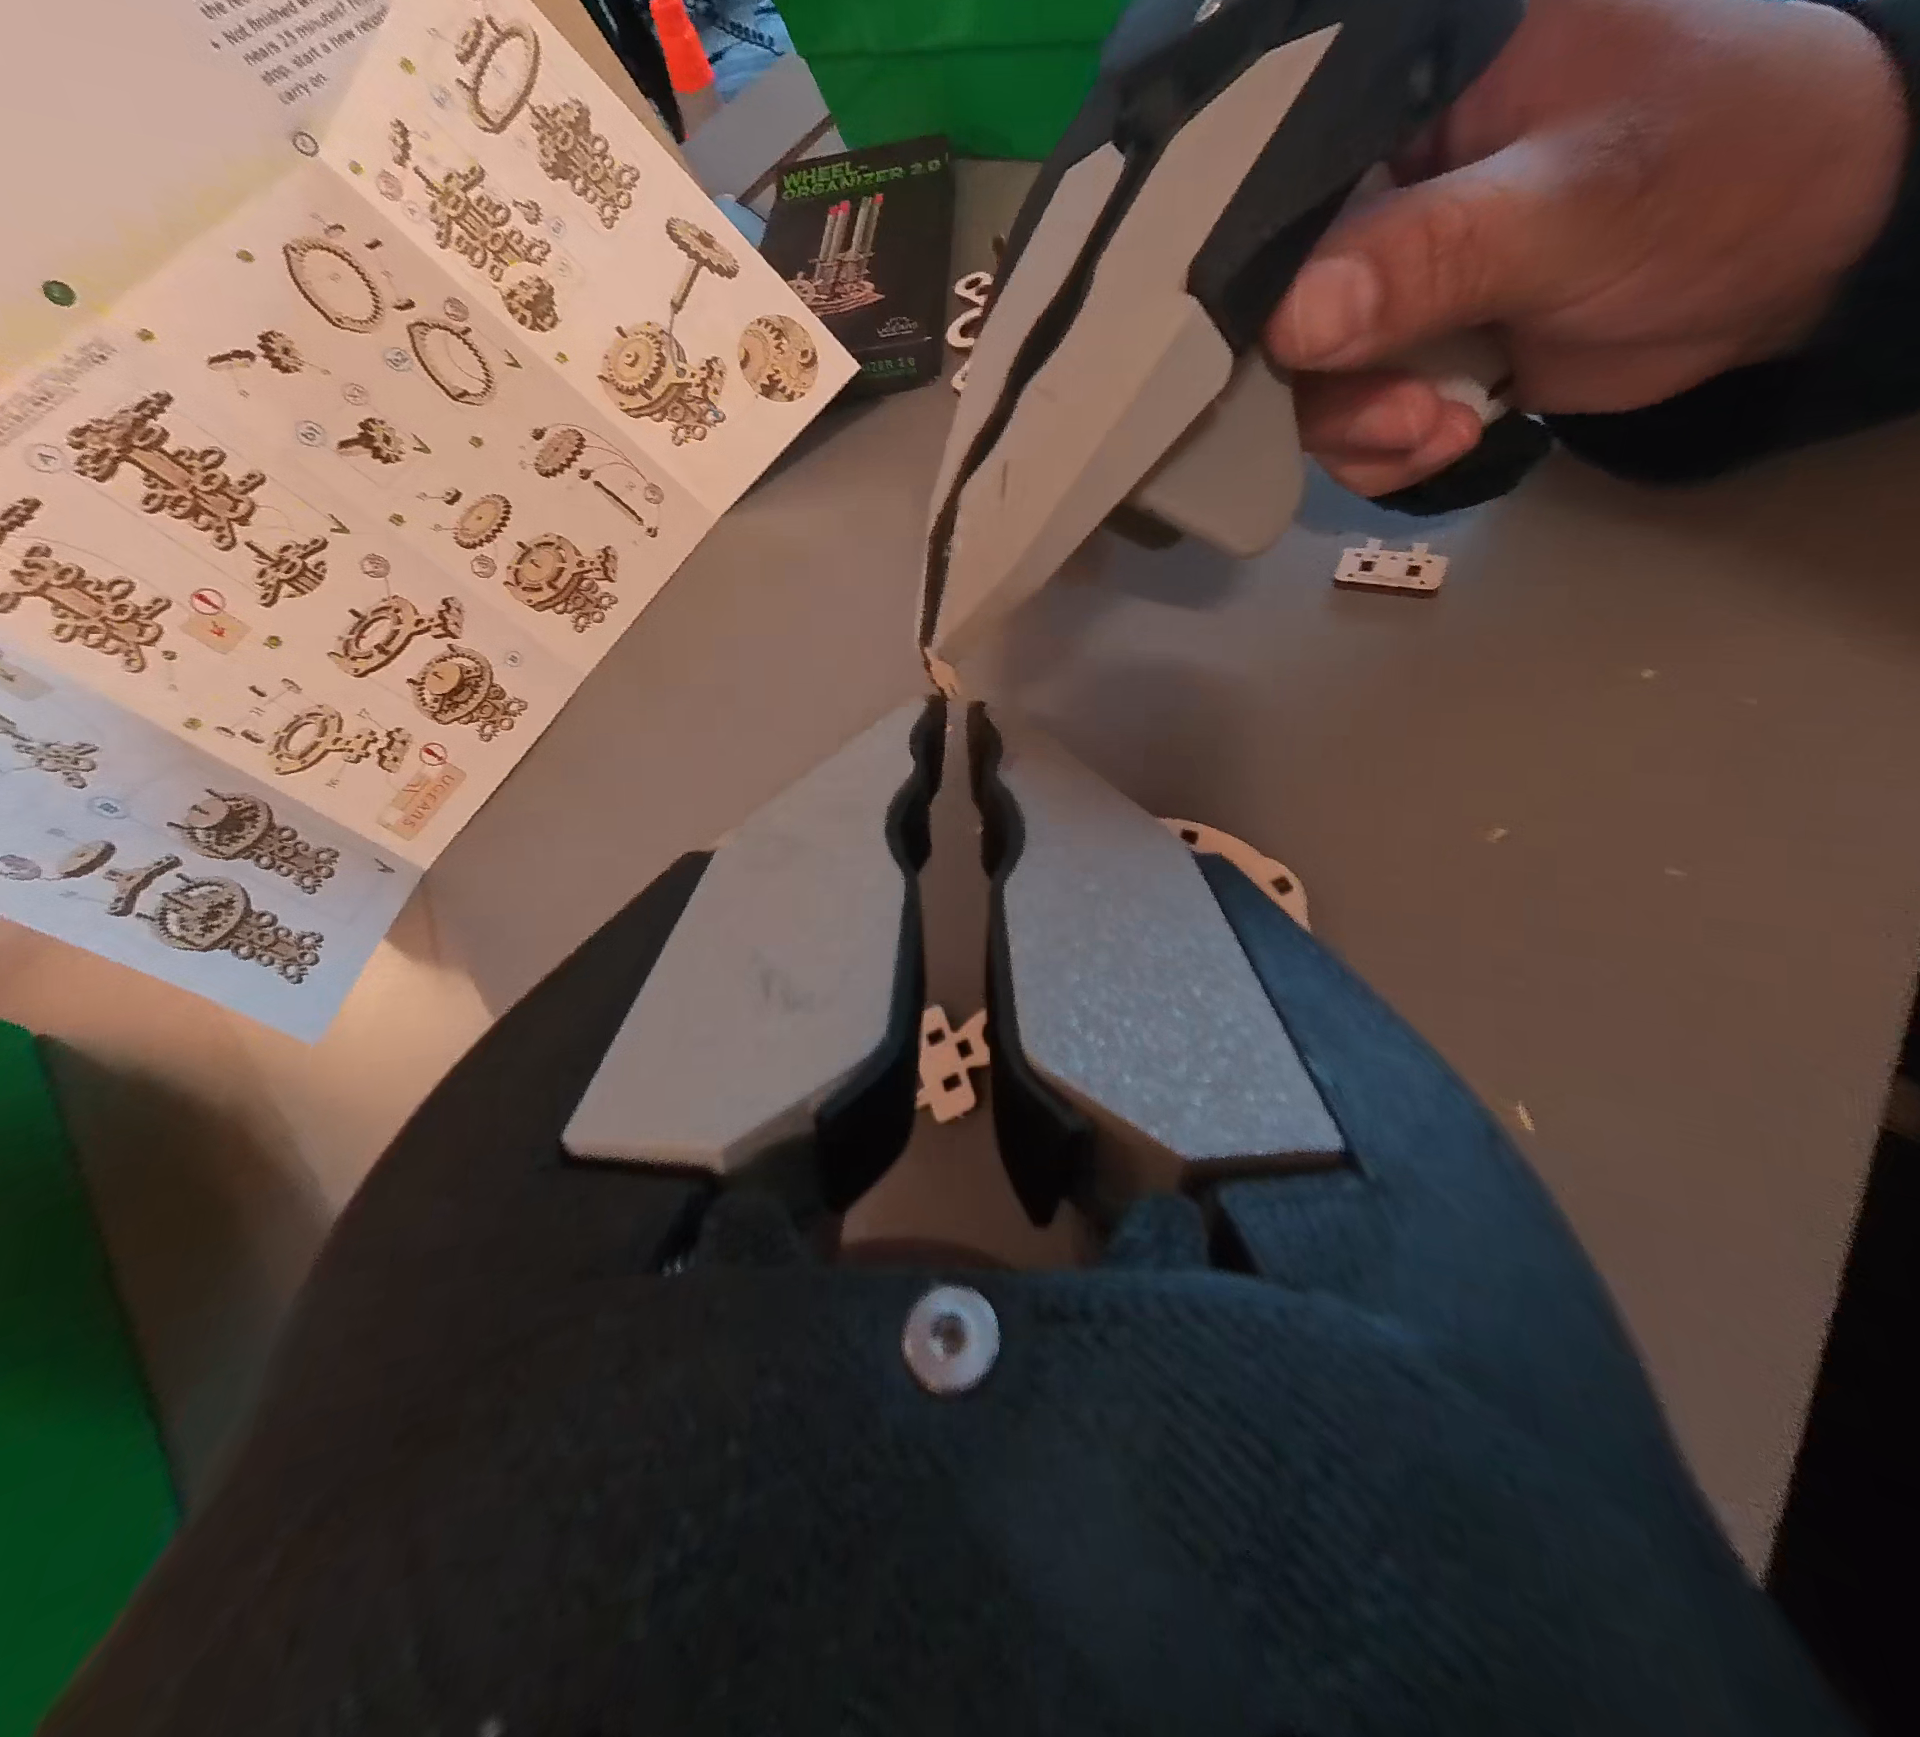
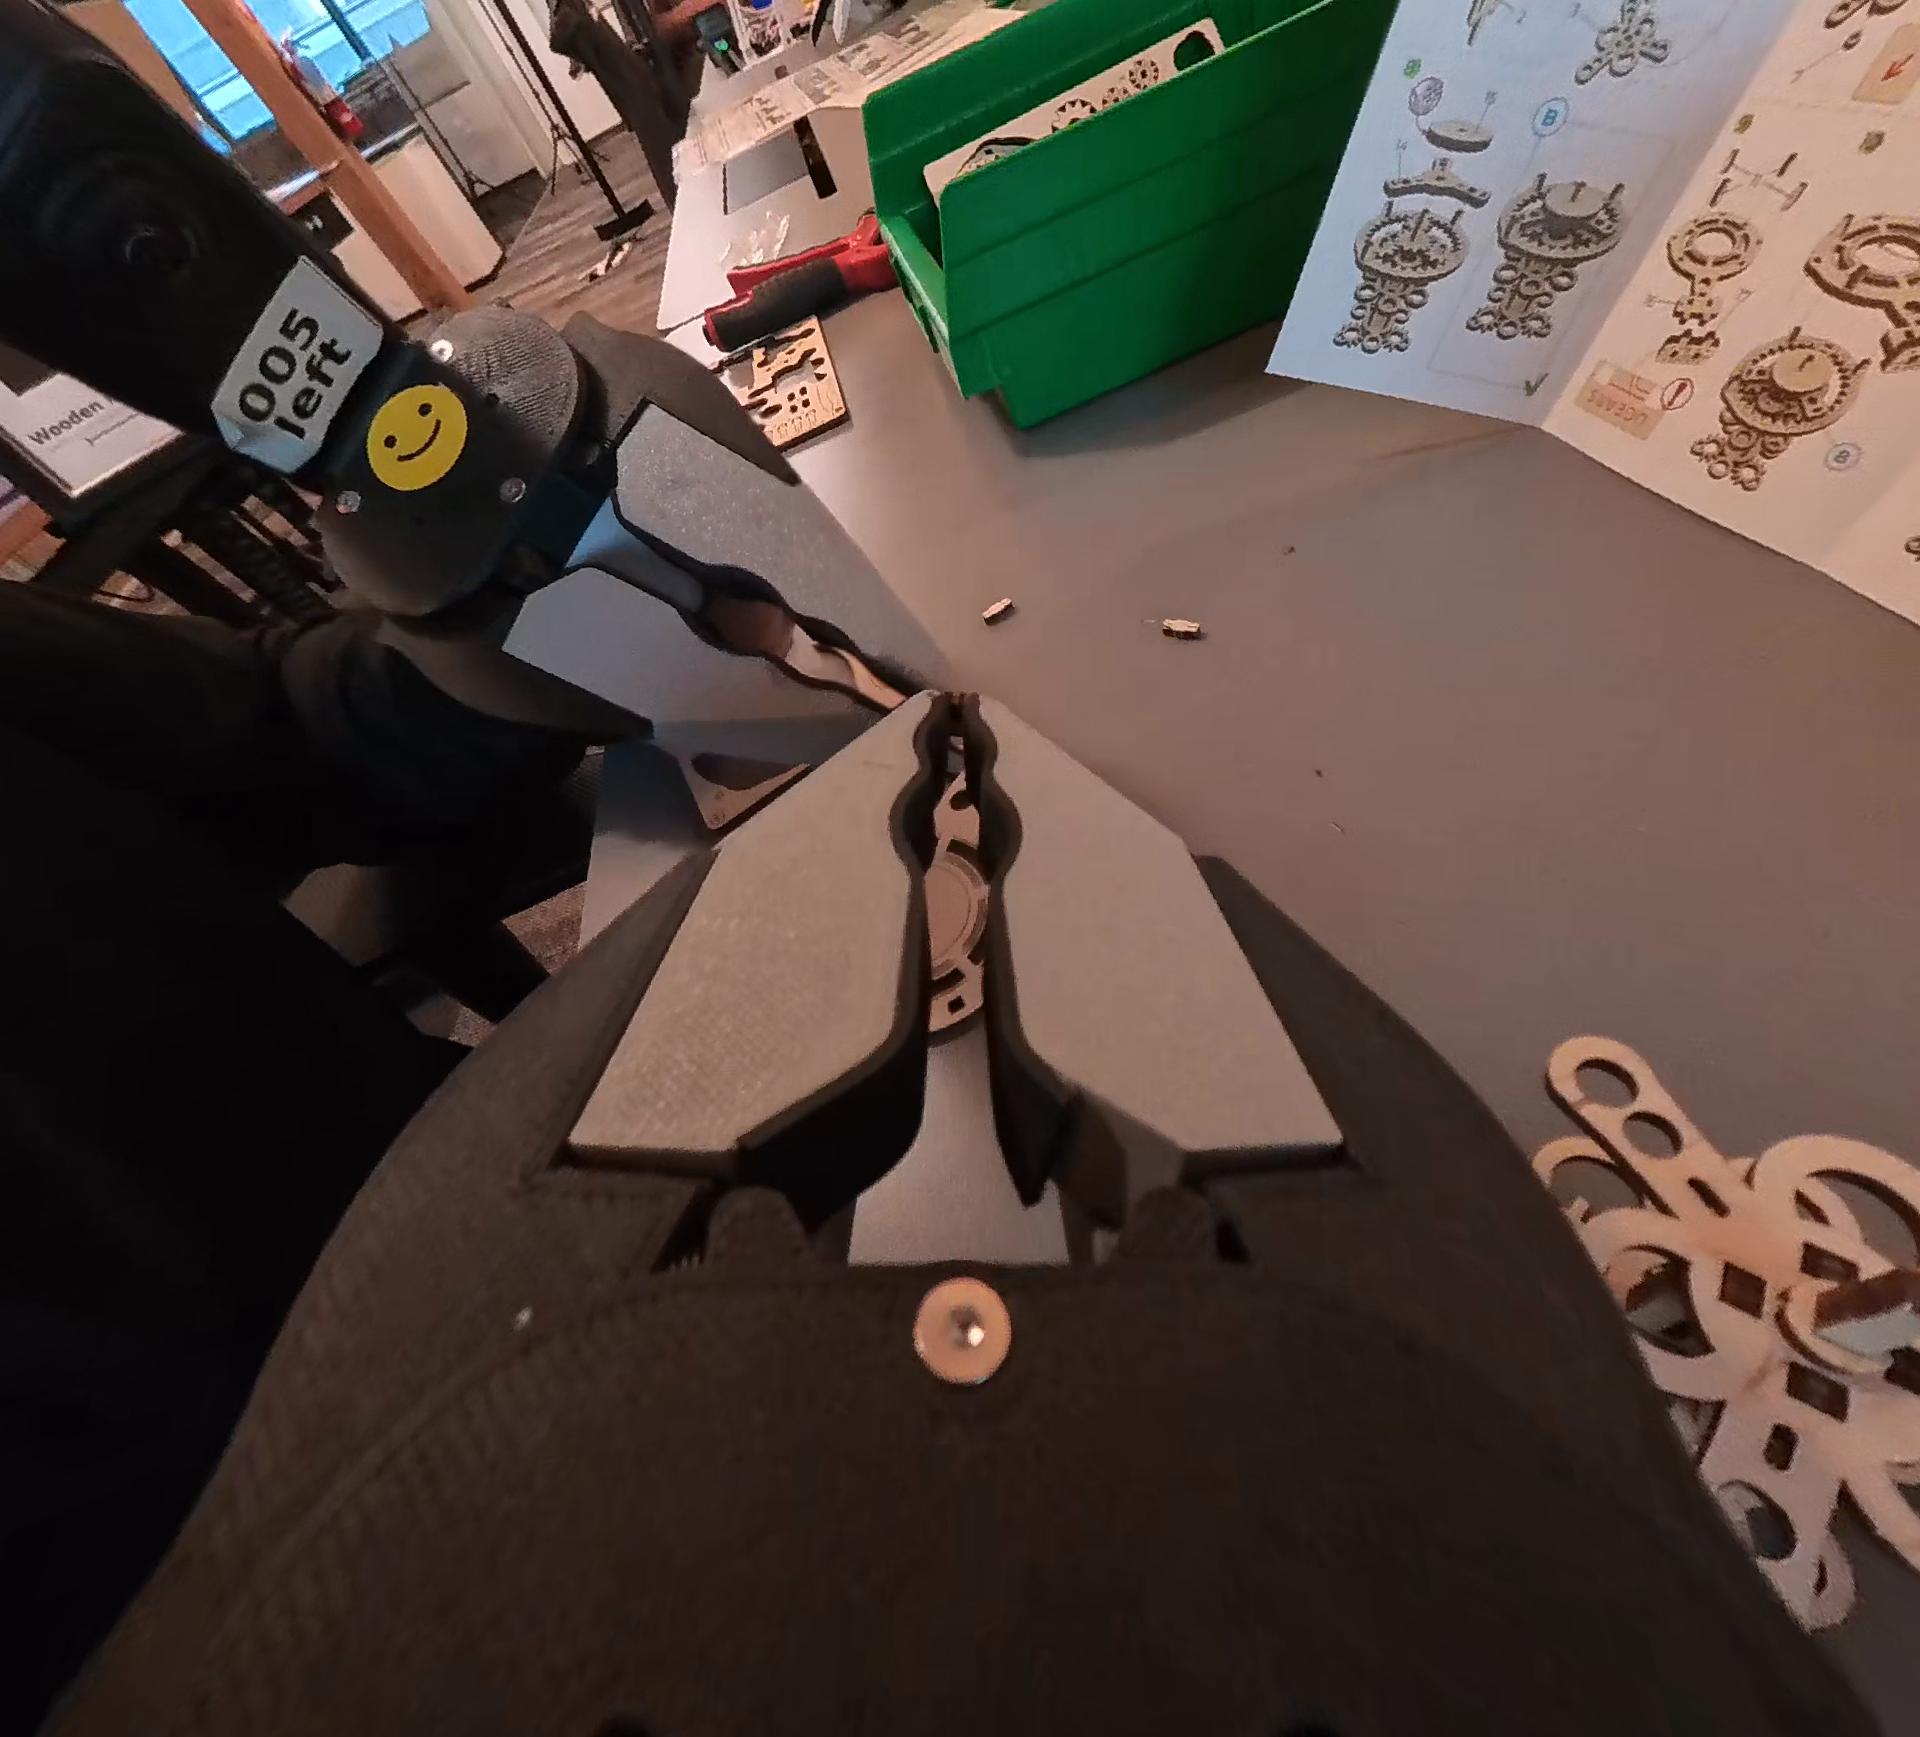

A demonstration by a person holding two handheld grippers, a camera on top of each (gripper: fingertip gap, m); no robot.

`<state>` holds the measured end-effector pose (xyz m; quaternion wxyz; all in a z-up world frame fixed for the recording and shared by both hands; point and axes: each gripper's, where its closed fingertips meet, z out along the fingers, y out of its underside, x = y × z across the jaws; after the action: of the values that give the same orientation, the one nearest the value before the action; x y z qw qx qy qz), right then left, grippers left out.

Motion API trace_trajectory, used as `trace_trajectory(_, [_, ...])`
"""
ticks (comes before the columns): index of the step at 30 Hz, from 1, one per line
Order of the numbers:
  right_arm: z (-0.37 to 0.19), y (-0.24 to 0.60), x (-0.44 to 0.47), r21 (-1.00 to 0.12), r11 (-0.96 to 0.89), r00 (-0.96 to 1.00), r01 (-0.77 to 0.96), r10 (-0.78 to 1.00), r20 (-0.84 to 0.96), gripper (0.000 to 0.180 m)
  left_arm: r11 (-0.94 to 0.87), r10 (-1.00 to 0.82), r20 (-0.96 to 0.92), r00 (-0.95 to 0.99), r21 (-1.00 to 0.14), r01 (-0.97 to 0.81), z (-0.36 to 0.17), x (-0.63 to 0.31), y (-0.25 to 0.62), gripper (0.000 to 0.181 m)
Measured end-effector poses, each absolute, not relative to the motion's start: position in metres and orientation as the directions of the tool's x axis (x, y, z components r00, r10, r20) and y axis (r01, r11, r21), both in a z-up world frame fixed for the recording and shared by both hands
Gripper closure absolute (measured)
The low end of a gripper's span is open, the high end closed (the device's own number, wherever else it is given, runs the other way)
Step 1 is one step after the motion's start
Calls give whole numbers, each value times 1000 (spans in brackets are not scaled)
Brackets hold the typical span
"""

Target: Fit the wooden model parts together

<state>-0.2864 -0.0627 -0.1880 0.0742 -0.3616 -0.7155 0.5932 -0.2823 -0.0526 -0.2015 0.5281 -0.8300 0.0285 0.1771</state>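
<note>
My right gripper (image 2: 956,700) is shut on a tiny pale wooden piece (image 1: 943,671), pinched at its very tips. In the left wrist view it (image 1: 935,648) comes down from the upper right, held by a hand (image 1: 1610,233). My left gripper (image 1: 951,713) points up at it, tip to tip. Its jaws stand a sliver apart and nothing shows between them. A round wooden plate (image 1: 1236,856) with square holes lies under the left gripper; part of it shows between the fingers (image 1: 951,1064). The left gripper (image 2: 888,685) also shows in the right wrist view.
A folded instruction sheet (image 1: 364,440) stands at the left. Behind are green bins (image 1: 966,4) and a dark kit box (image 1: 862,264). A small wooden part (image 1: 1390,567) lies at the right. A ringed wooden assembly (image 2: 1766,1292), loose bits (image 2: 997,612) and a red-handled tool (image 2: 800,290) lie on the grey table.
</note>
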Motion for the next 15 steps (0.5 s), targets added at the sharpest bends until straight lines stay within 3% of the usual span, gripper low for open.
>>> trace_trajectory(15, [-184, -62, -288, -911, 7, -710, 412, 629, -317, 180, -370, 175, -262, 949, -911, -184, -191, -285, -52, 179])
